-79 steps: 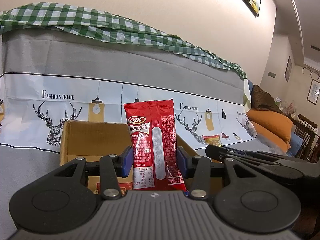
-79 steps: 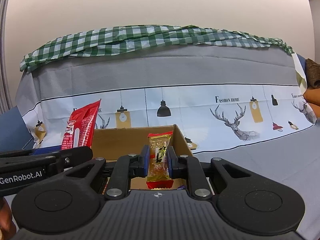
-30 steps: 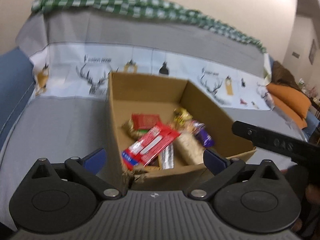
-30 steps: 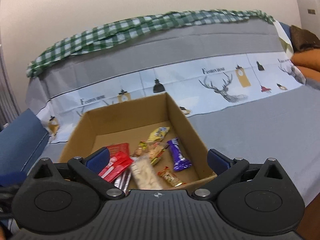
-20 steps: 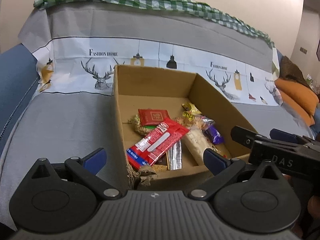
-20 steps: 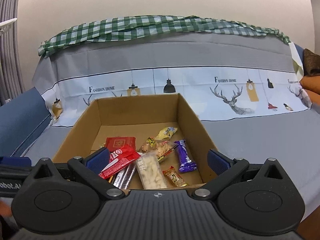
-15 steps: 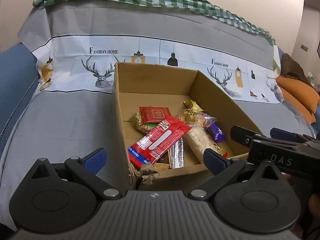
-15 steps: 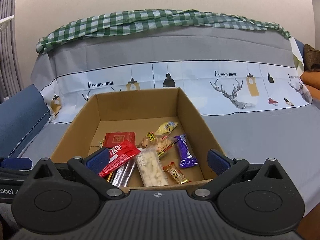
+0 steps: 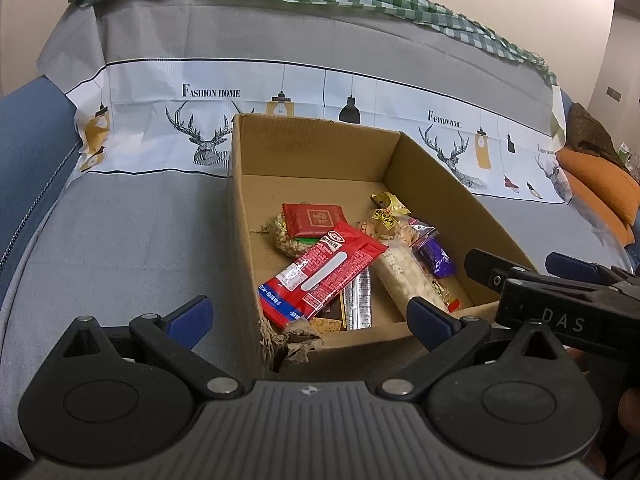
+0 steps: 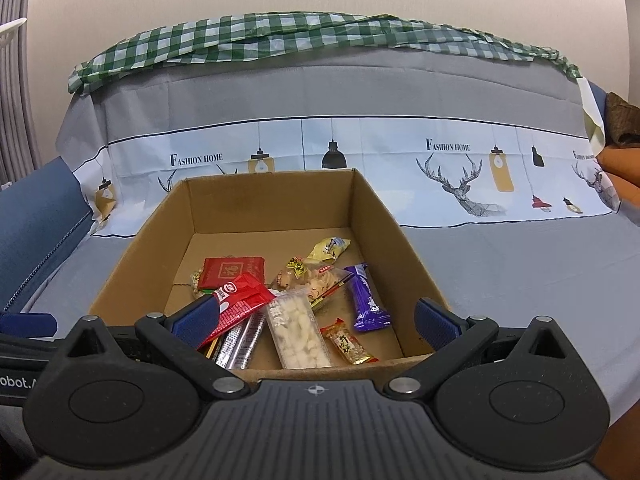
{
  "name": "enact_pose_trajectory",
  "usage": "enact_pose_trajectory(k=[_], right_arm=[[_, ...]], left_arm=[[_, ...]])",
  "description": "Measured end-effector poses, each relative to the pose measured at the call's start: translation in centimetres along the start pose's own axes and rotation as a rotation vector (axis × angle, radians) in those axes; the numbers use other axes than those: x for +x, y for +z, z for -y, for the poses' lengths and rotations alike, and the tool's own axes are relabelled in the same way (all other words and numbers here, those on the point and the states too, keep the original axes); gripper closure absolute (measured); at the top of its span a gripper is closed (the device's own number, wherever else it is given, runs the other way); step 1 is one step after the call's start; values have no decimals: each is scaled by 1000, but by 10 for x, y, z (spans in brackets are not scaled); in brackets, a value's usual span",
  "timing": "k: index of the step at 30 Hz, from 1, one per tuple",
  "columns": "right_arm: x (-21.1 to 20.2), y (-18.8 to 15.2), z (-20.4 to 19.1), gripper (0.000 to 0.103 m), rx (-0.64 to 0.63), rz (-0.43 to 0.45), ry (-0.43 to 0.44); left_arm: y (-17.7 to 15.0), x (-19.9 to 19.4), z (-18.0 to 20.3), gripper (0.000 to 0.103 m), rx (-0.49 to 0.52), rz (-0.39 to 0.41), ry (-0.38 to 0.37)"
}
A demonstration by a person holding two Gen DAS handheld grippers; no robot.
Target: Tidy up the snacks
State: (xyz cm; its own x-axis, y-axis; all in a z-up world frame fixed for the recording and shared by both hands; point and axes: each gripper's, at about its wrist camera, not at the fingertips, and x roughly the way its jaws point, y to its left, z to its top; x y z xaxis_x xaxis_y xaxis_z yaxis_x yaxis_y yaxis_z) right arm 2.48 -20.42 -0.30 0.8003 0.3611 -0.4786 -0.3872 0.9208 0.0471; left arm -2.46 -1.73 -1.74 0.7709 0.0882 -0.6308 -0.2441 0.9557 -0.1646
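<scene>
Snacks (image 10: pixel 296 312) lie piled in the cardboard box (image 10: pixel 376 208) ahead of both my spread, empty fingers (image 9: pixel 188 316); none visibly remain outside.

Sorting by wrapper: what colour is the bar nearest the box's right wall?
Purple bar, clearest from the right wrist.

Ahead of the right gripper (image 10: pixel 316 316), jaws spread wide and empty, the open-topped cardboard box (image 10: pixel 376 216) gives free entry from above. Its far half is bare floor; the near half is crowded by the red wafer pack (image 10: pixel 240 304), clear rice-cracker bar (image 10: pixel 298 330), purple bar (image 10: pixel 366 298) and small orange bar (image 10: pixel 348 342). The left gripper (image 9: pixel 308 318), also agape, straddles the box's torn near-left corner (image 9: pixel 290 342); flat grey sofa cover (image 9: pixel 128 240) lies open to its left.
</scene>
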Motion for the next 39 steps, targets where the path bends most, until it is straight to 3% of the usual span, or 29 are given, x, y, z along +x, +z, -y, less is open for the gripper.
enact_pose_trajectory(k=[39], right_arm=[[1,0,1,1,-20,-6,-13]], left_arm=[[-2,2,1,0,4,-14,-5]])
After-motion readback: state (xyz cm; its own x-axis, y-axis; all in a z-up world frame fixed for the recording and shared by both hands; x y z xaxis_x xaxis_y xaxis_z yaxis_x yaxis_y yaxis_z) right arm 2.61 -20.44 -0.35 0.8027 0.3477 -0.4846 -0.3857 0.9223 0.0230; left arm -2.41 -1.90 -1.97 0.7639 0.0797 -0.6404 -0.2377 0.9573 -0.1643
